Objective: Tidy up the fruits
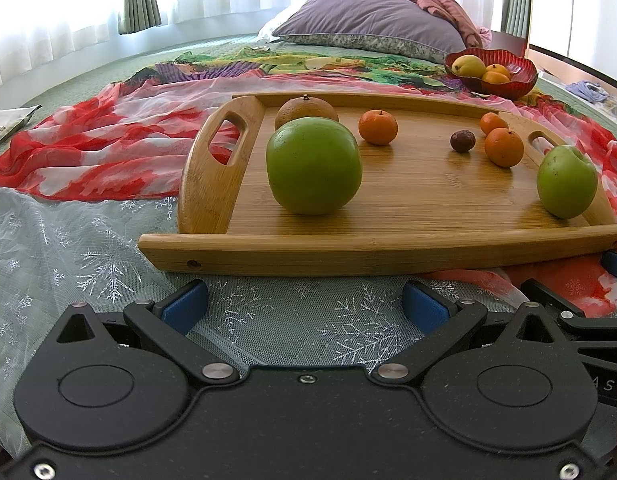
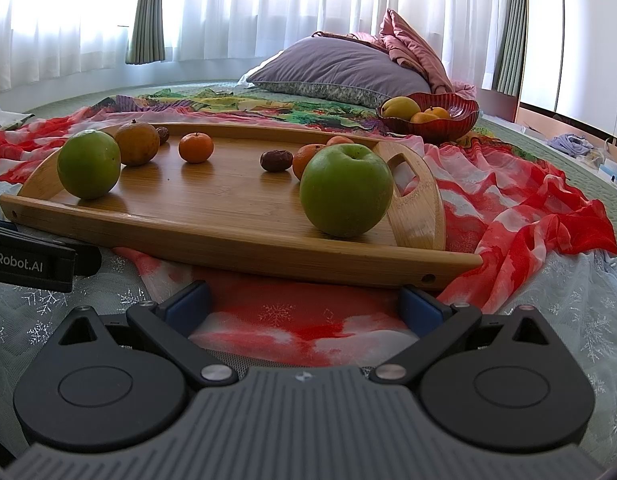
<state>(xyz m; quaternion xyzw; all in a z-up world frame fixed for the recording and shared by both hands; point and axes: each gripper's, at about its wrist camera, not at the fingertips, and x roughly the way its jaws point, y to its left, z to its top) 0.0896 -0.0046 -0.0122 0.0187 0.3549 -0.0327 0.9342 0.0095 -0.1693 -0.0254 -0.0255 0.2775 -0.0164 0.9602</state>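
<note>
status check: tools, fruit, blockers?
Left tool and right tool open, empty, short of the tray. Fruit loose on tray; some already in red bowl. Nothing blocking.

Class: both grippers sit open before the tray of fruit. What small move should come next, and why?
Probably ease the right gripper forward toward the nearest green apple. It is open and empty, that apple sits at the wooden tray's near edge, and the red bowl already holds fruit.

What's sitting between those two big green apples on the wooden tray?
In the right wrist view, only bare tray separates the left green apple and the right green apple; the other fruit sits further back.
</note>
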